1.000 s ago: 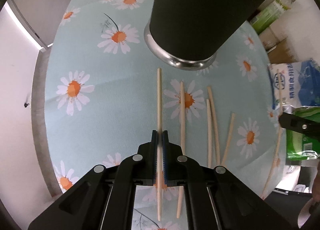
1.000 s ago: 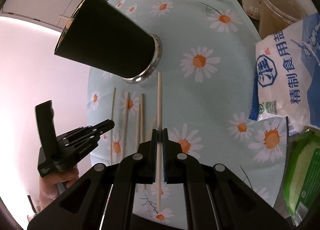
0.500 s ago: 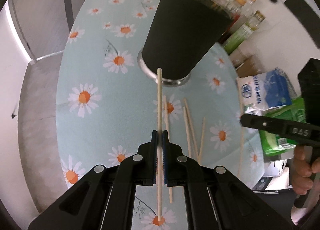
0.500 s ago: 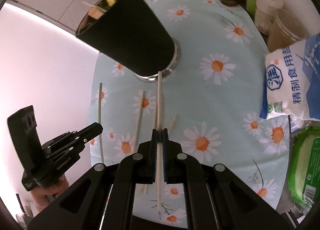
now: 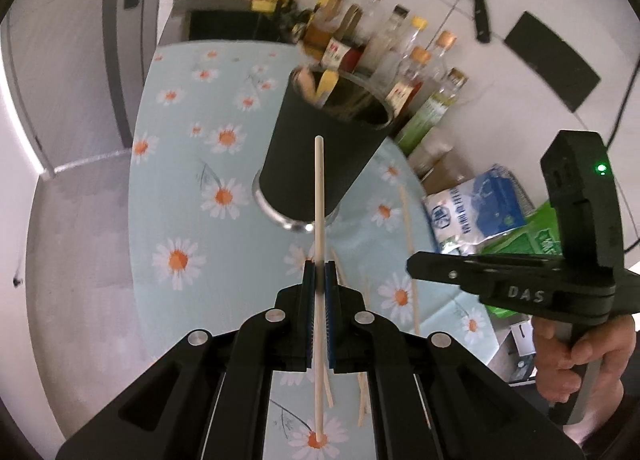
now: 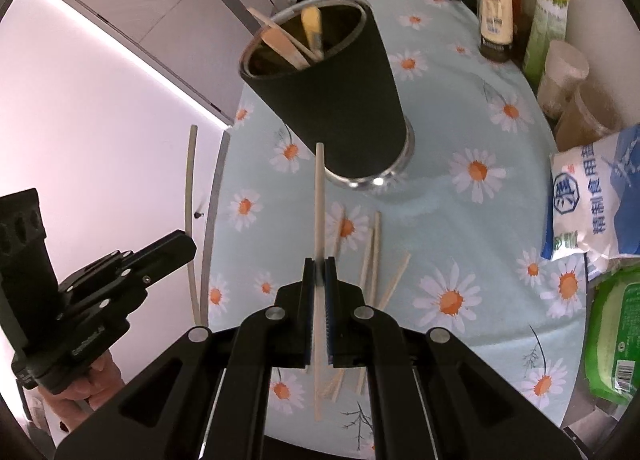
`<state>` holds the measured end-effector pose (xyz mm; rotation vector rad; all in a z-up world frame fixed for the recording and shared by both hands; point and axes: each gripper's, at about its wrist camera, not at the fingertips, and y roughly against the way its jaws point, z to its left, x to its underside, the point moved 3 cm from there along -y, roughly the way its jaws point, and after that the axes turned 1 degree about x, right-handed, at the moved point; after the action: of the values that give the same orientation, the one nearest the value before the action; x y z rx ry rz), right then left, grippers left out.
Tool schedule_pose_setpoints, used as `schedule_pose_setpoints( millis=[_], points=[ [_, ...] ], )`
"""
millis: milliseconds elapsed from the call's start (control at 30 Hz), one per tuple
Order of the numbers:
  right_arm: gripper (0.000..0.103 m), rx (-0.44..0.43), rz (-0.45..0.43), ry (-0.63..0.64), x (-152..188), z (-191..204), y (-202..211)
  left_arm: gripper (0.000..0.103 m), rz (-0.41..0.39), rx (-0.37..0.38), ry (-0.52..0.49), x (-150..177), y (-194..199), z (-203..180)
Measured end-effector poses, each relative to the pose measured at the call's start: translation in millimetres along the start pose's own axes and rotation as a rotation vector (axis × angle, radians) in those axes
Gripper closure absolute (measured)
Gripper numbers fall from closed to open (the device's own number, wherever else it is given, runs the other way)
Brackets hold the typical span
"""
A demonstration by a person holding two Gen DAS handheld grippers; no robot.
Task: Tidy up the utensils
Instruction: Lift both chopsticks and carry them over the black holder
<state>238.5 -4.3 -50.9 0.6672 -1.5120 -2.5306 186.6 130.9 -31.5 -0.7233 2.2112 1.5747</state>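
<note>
Two pale wooden chopsticks, one in each gripper, now ride higher above the daisy-print bench than a second ago. The black cylindrical holder contains wooden utensils. Left gripper and right gripper angle downward, fingers clamped on chopstick and chopstick.

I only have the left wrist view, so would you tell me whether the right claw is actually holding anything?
Observer: Yes, the right claw is shut on a chopstick, its tip towards the black holder.
Operator: Thank you. Does anything stand beyond the salt bag?
Observer: A clear tub and a pale cup stand by the wall beyond the salt bag.
</note>
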Motion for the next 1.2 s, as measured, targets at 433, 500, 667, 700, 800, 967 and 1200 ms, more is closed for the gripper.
schedule_pose_setpoints(
  millis=[433, 500, 667, 700, 800, 967, 1200],
  points=[
    [0.097, -0.086, -0.186, 0.082, -30.1, 30.4, 51.6, 0.100, -0.148, 0.084, -0.089, -41.5, 37.8, -29.2],
    [0.097, -0.096, -0.215, 0.093, -37.9, 32.6, 56.7, 0.100, -0.165, 0.088, -0.103, -47.7, 40.1, -32.8],
    [0.097, -0.119, -0.288, 0.111, -58.0, 33.2, 70.7, 0.100, -0.231, 0.123, -0.115, -68.8, 45.2, -36.3],
    [0.097, -0.117, -0.305, 0.116, -61.6, 33.6, 74.2, 0.100, -0.241, 0.129, -0.117, -71.6, 45.3, -36.6],
    [0.097, -0.133, -0.358, 0.128, -76.0, 34.2, 81.8, 0.100, -0.290, 0.147, -0.123, -85.9, 45.4, -35.5],
    [0.097, -0.150, -0.459, 0.140, -98.4, 34.3, 93.0, 0.100, -0.360, 0.182, -0.119, -110.1, 42.4, -29.9],
    [0.097, -0.168, -0.565, 0.137, -133.2, 29.8, 102.4, 0.100, -0.443, 0.208, -0.110, -141.7, 32.8, -16.1]
  ],
)
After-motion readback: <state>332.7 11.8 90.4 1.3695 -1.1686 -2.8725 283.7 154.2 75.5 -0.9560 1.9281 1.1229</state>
